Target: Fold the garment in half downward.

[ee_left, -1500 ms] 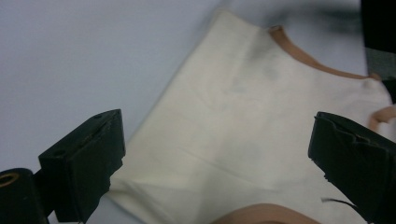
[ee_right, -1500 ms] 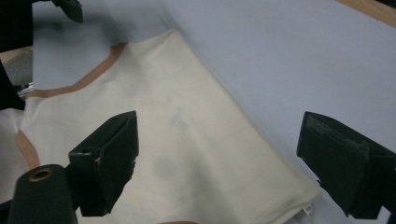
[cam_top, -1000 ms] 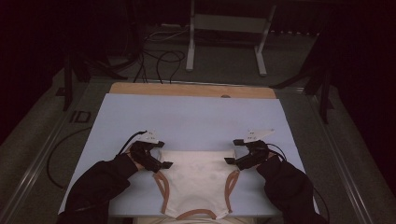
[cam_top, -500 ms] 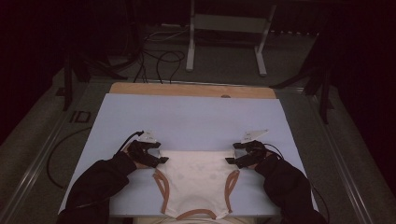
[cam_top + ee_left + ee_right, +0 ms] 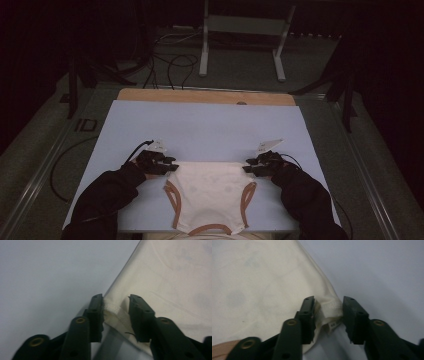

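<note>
A cream baby bodysuit (image 5: pixel 210 192) with tan-brown binding along its leg openings lies flat on the pale blue mat (image 5: pixel 210 130) that covers the bench, close to the person's edge, with its straight hem away from the person. A strip of bare wooden benchtop (image 5: pixel 205 96) shows beyond the far edge of the mat.

The left gripper (image 5: pixel 169 166) sits at the far left corner of the garment, low on the mat. In the left gripper view its fingers (image 5: pixel 96 315) stand apart with the stitched corner of the cloth (image 5: pixel 111 308) lying between them; the cloth touches the inner face of one finger, but a clear gap remains to the other, so nothing is clamped.

The right gripper (image 5: pixel 248 166) sits at the far right corner. In the right gripper view its fingers (image 5: pixel 308 315) are likewise spread, and the bunched cream corner with a small white label (image 5: pixel 333 325) lies between them, loose and not pinched.

Both forearms, in black sleeves (image 5: pixel 105 200), come in from the bottom of the high view on either side of the bodysuit. Black cables (image 5: pixel 60 165) trail off the mat at the left. Beyond the bench, a grey metal stand (image 5: pixel 242 35) sits on the dark floor, with loose cables (image 5: pixel 170 65) beside it.
</note>
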Tool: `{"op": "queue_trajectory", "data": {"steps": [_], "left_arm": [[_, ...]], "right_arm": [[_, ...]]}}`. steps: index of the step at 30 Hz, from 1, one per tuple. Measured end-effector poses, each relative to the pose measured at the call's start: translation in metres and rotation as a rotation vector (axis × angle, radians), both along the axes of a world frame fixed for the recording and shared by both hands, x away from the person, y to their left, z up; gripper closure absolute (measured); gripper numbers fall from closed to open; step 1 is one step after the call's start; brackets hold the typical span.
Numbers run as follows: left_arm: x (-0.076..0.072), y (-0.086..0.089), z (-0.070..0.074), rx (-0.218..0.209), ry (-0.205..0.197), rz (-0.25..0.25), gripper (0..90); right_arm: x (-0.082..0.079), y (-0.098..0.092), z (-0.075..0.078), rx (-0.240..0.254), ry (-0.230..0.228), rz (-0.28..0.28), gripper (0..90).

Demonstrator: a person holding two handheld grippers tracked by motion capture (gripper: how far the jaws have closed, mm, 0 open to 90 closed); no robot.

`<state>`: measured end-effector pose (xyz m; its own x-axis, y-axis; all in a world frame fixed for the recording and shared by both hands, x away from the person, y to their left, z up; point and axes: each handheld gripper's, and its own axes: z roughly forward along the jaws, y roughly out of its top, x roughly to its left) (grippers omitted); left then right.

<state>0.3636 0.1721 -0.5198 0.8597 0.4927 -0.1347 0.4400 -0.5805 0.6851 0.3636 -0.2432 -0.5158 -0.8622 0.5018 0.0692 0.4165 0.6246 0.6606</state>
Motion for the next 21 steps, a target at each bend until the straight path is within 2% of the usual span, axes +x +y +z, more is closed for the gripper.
{"op": "queue_trajectory", "data": {"steps": [4, 9, 17, 21], "left_arm": [[0.0, 0.002, -0.001, -0.014, 0.018, 0.016, 72.5], [0.0, 0.003, 0.0, -0.036, 0.054, 0.015, 84.3], [0.003, 0.005, 0.009, -0.053, 0.033, 0.023, 86.1], [0.004, 0.004, 0.014, -0.05, 0.002, 0.019, 86.1]], "right_arm": [[-0.002, 0.002, 0.0, -0.004, 0.003, 0.013, 77.5], [-0.003, 0.002, 0.001, 0.001, 0.012, 0.018, 83.8], [-0.001, 0.0, 0.011, 0.024, -0.005, 0.002, 84.8], [0.001, 0.0, 0.016, 0.028, -0.009, -0.011, 84.8]]}}
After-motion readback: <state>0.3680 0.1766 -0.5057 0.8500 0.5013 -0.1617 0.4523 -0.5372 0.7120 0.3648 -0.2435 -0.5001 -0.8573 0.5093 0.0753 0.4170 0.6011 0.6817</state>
